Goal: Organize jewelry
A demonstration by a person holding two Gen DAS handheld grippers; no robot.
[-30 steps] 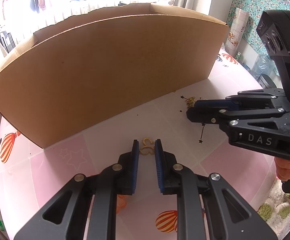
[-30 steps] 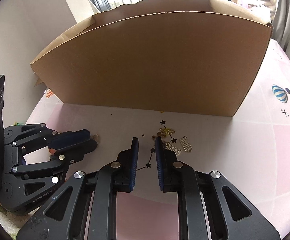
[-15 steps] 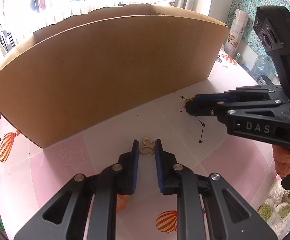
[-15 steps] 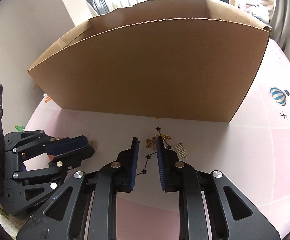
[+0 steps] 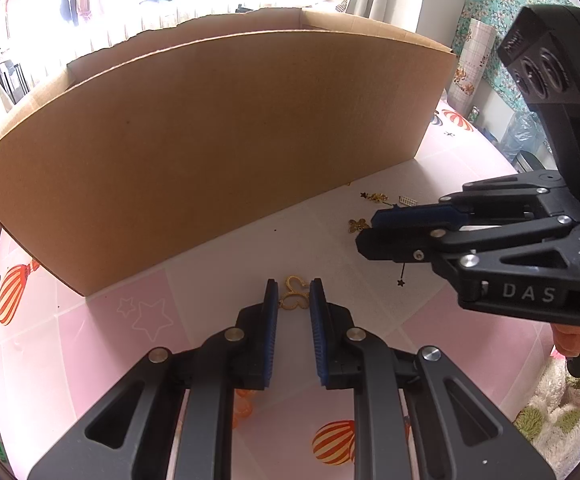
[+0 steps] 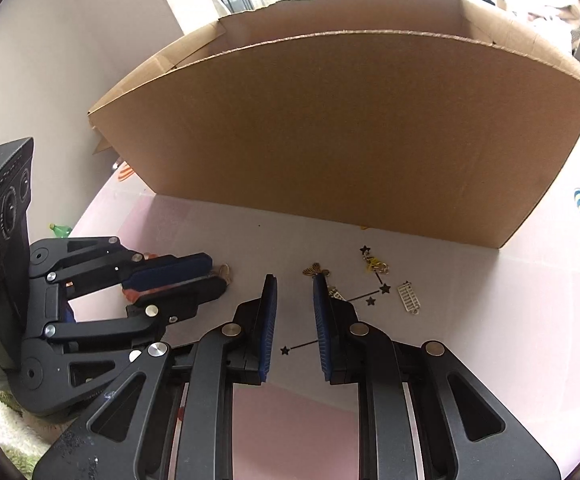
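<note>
Black tongs (image 5: 294,300) (image 6: 294,294) — both low, parted

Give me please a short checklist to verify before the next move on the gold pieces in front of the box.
1. Left gripper fingers open around the gold butterfly charm: ok.
2. Butterfly charm already clamped: not ok, gaps show on both sides.
3. Right gripper open: ok.
4. Gold flower charm between the right fingers: not ok, it lies just past the tips.
5. Cardboard box open on top for dropping pieces: ok.
6. Box inside has space: cannot tell, the wall hides it.
</note>
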